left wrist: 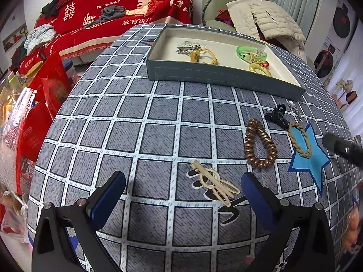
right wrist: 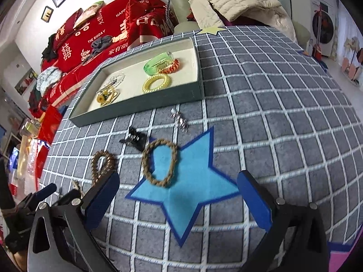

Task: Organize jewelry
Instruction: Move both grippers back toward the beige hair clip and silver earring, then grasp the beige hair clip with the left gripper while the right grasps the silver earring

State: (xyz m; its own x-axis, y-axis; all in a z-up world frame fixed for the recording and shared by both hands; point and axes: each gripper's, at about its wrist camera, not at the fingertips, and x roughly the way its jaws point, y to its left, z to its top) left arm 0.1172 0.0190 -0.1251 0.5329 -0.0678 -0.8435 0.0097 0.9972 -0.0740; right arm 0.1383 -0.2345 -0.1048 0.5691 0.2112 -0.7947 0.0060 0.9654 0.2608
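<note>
- One shallow grey-green rectangular tray with a cream lining (left wrist: 217, 77) (right wrist: 140, 110) sits on the grey checked cloth with white grid lines (left wrist: 158, 136) (right wrist: 283, 117), toward its far edge.
- Inside the tray, five pieces can be counted: one translucent green plastic bangle (left wrist: 251, 54) (right wrist: 158, 64), one orange-red coiled band (right wrist: 173, 66) just behind it, one yellow spiral hair tie (left wrist: 259, 68) (right wrist: 156, 83), one yellow elastic with an amber bead (left wrist: 203, 55) (right wrist: 106, 96), and one silver metal clip (left wrist: 189, 48) at the tray's left end.
- Outside the tray, five pieces lie on the cloth: one brown spiral coil hair tie (left wrist: 260, 144) (right wrist: 103, 162), one tan braided rope bracelet (left wrist: 300, 139) (right wrist: 160, 162), one black plastic claw clip (left wrist: 278, 115) (right wrist: 134, 138), one small silver trinket (left wrist: 294, 110) (right wrist: 179, 119) near the tray's front wall, and one cream hair clip with oval loops (left wrist: 215, 182).
- The braided bracelet rests partly on one printed blue star (left wrist: 309, 156) (right wrist: 186, 181); the claw clip touches its far side.
- The left gripper (left wrist: 183, 195) is spread wide and holds nothing; the cream clip lies between its blue-padded fingers (left wrist: 106, 195), nearer the right one.
- The right gripper (right wrist: 179, 199) is likewise wide apart and empty, over the blue star, with the braided bracelet just ahead of it.
</note>
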